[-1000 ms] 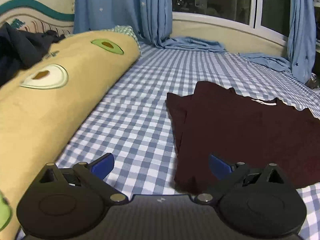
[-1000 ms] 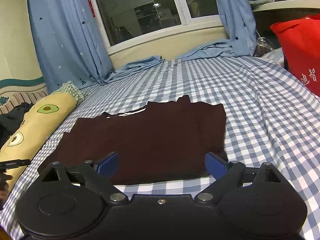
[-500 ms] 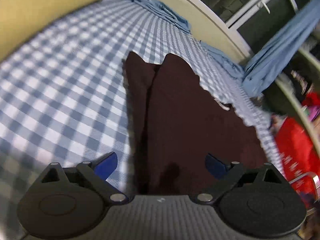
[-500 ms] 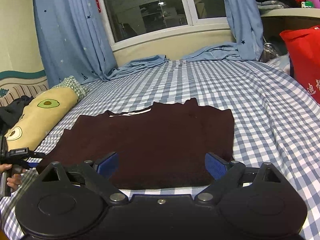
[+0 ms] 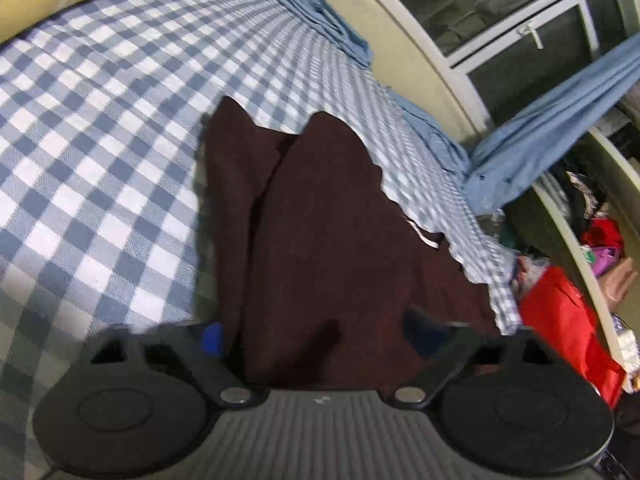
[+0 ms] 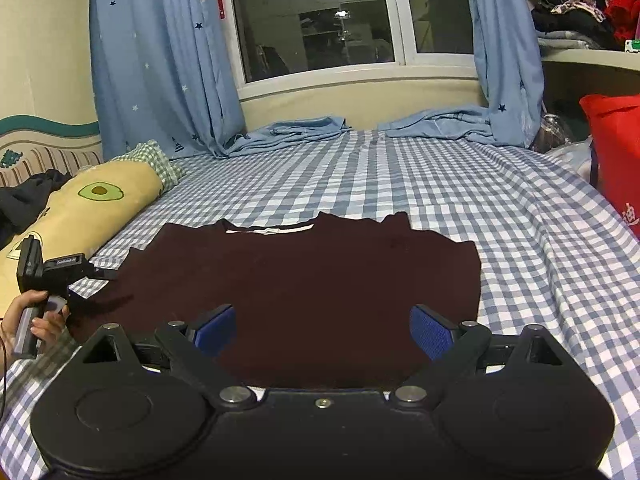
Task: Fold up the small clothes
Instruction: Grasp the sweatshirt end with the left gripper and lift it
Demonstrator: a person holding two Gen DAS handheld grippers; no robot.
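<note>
One dark red shirt [image 6: 304, 292] lies flat on the checked bed sheet [image 6: 460, 184], with its neck toward the window [image 6: 320, 20]. It is spread out like that so it can be folded neatly.

The left gripper [image 5: 312, 336] is low at the shirt's left side, where the sleeve sticks out. Its jaws have just been closing, and the edge of the shirt lies between them. They still stand partly apart, and I cannot tell if the blue pads press the cloth. My guess is it wants to pinch that side and fold it over.

The right gripper [image 6: 322, 330] hangs over the bottom edge of the shirt. Its fingers are wide and hold nothing. It looks ready to help.

A yellow pillow [image 6: 96, 208] lies off to the left, out of the way.
</note>
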